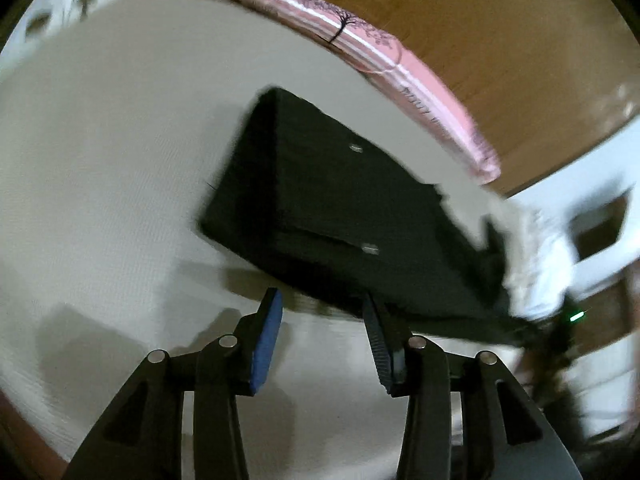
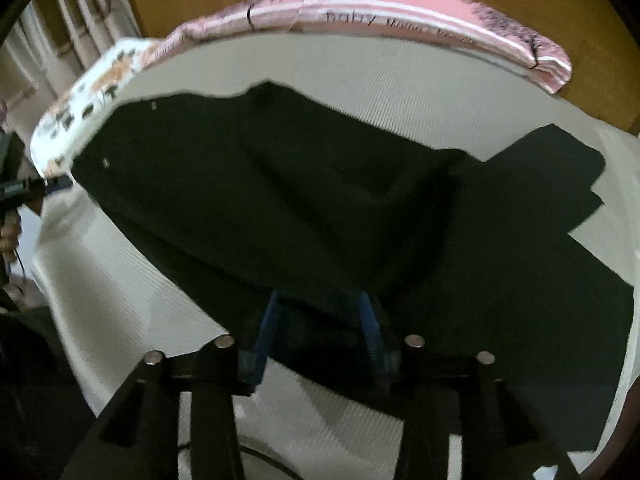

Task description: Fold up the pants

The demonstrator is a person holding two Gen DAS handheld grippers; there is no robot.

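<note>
Black cloth makes up the pants (image 2: 280, 184), and they lie spread on a pale bed (image 2: 420, 80) with a pink edge (image 2: 400, 4) along its far side. The pants look soft, thin and floppy, so they should bend and sag wherever nothing holds them up. They look light too, and would not break. Being loose, the cloth may slide or bunch up when it is pulled.

In the right wrist view the wide top part lies toward the far left corner of the bed. A leg (image 2: 532, 184) runs off to the right side, so the long line of the pants goes slantwise across the bed.

Both claws stand partly open and hold nothing. The right claw (image 2: 320, 312) has its blue pads (image 2: 370, 328) over the near edge of the black cloth, but the pads do not press it. The left claw (image 1: 322, 304) sits just beside the near edge of the pants (image 1: 340, 200) with bare bed under it.

A good spot to take hold is likely a thick sewn edge, such as the waist or a leg end, one claw at each corner.
</note>
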